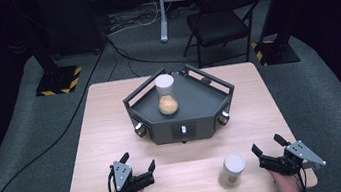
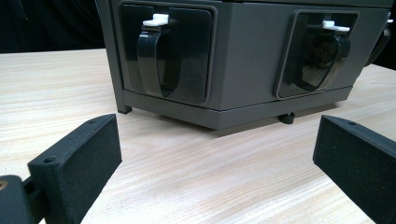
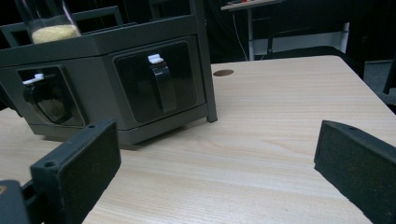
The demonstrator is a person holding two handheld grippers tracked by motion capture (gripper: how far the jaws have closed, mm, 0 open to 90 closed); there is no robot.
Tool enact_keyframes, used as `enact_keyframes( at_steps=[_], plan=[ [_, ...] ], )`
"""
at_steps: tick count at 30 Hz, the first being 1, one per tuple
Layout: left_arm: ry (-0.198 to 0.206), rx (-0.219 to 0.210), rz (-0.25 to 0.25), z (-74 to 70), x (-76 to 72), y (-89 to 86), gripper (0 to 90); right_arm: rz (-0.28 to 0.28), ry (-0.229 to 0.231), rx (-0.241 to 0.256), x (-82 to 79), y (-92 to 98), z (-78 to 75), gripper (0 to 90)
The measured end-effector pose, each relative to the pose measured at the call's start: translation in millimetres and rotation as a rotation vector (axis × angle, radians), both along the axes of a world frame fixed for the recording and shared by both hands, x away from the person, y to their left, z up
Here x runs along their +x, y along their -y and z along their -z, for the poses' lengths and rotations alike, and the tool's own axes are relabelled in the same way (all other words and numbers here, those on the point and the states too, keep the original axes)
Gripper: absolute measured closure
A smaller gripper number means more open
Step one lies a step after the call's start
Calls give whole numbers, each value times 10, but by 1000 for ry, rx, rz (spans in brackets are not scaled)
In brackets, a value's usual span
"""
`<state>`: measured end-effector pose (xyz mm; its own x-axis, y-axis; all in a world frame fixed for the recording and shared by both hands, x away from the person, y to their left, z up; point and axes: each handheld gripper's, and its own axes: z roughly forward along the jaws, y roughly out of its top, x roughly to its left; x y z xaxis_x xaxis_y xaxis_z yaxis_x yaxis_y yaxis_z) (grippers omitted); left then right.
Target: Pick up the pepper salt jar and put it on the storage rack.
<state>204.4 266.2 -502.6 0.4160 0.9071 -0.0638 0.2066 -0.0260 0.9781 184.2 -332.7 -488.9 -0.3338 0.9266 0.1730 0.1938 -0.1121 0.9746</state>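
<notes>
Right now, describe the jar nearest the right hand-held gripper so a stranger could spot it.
On the wooden table, look at the near edge, in front of the grey tray unit. The jar stands just left of the right hand-held gripper. Unlike its twin, it sits on bare wood.

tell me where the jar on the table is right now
In the high view the jar stands upright on the table near its front edge, right of centre, just left of the open right gripper and in front of the grey tray.

Bench (image 2: 56, 84): pale wood grain, smooth, matt. Grey stand (image 2: 247, 51), upper frame: matt, painted look; its inset windows (image 2: 173, 56) glossy black plastic with white clips. Tongs' pads (image 2: 88, 158), lower corners: black, rough, foam-like. Jar (image 1: 231, 170), lower right: clear, white matt lid.
</notes>
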Motion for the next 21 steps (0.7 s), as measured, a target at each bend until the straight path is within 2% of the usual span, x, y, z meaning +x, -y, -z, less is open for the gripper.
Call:
enact_keyframes(
  at_steps=[9,21],
  plan=[
    [1,2,-2,-1,-2,5,6,-24,3,31,-40,76,-50,0],
    [4,3,-3,2,-5,7,6,-80,15,28,-120,127,-95,0]
  ],
)
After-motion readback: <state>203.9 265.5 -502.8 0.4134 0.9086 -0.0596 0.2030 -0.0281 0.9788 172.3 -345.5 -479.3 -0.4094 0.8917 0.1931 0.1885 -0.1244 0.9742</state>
